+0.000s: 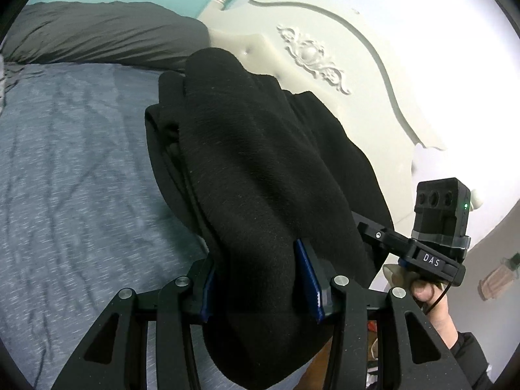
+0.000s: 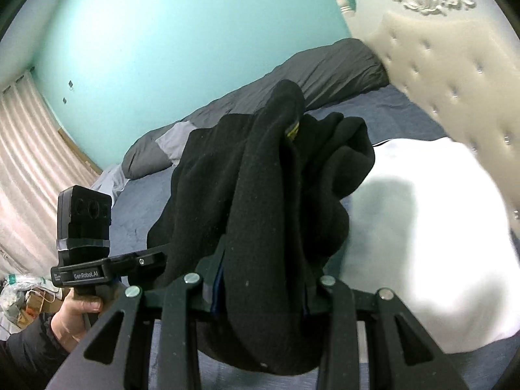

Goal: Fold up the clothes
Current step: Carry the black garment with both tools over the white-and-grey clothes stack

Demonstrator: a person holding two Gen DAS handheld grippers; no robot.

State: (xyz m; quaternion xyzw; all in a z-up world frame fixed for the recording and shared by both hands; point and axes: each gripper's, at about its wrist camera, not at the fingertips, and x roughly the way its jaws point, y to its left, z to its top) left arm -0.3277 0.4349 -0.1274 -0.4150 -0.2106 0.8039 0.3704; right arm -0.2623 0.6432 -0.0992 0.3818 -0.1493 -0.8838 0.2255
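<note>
both tongs [image 1: 260, 289] grip black garment [image 1: 260, 162]

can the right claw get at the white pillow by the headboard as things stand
Probably not to grasp it. The right claw is shut on the black fleece garment, which fills its jaws and hangs in front of them. The white pillow lies uncovered just beside it, so only the garment stands in the way.
</note>
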